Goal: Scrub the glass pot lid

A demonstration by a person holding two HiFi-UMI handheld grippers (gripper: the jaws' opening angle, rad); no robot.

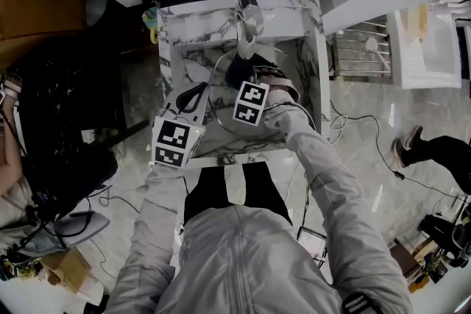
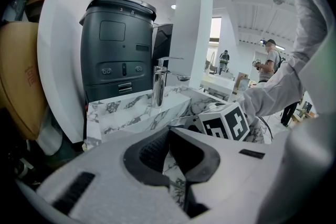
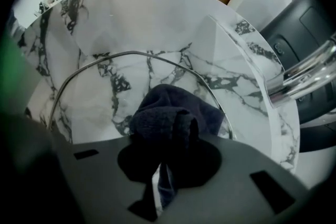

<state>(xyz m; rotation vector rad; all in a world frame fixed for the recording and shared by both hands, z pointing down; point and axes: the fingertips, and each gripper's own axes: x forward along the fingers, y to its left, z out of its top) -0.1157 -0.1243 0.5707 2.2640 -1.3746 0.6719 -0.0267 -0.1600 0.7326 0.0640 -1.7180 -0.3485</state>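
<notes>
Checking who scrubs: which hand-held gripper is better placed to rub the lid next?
Right. The right hand-held gripper is shut on the dark cloth, pressed to the glass pot lid in the sink; the left hand-held gripper seems to pinch the lid's rim.

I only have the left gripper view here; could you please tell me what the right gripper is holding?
Observer: The right gripper has its jaws shut on a dark cloth.
Operator: Thanks. Where does the cloth sit?
Observer: Against the glass pot lid, inside its metal rim.
Operator: And where is the lid?
Observer: In the head view it lies in the marble sink, below the faucet.
</notes>
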